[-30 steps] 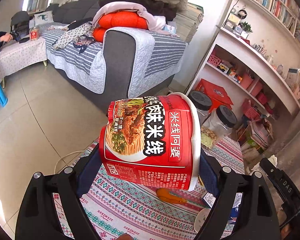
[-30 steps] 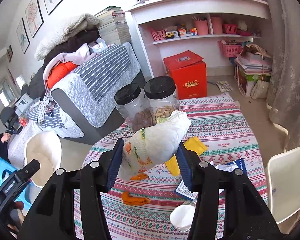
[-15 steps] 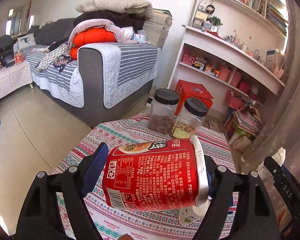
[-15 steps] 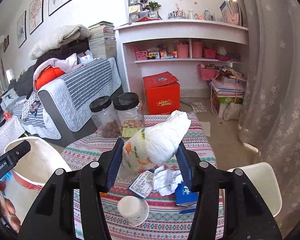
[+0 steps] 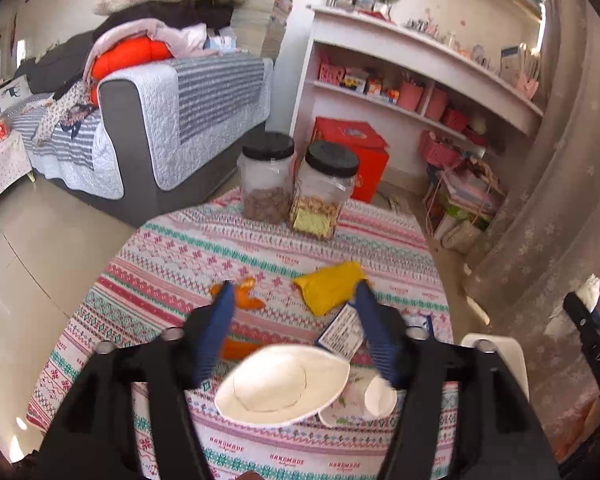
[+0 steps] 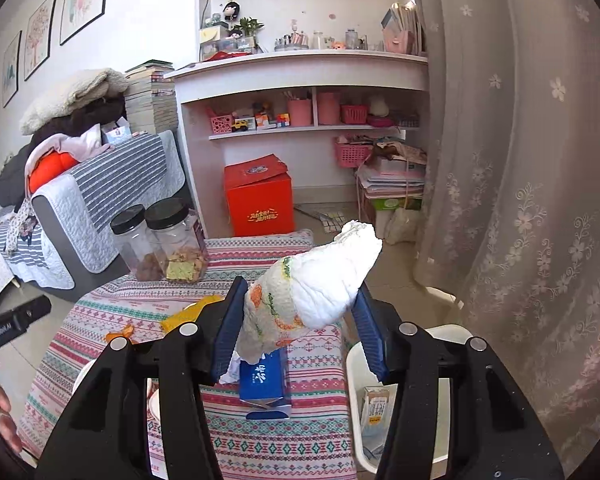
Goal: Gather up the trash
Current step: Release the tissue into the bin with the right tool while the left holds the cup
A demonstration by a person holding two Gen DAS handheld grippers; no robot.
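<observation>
Patterned tablecloth [image 5: 172, 248] below; left gripper [image 5: 294, 300] opening, empty; right gripper [image 6: 300, 300] angled down, clamping crumpled wrapper [image 6: 320, 280].

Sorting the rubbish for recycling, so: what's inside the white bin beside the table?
In the white bin, a small drink carton with pale wrapping below it shows. The right gripper, shut on a crumpled tissue, covers the rest.

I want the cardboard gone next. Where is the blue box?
The right wrist view shows the blue box lying on the patterned tablecloth, just below the held tissue wad, left of the white bin.
</observation>
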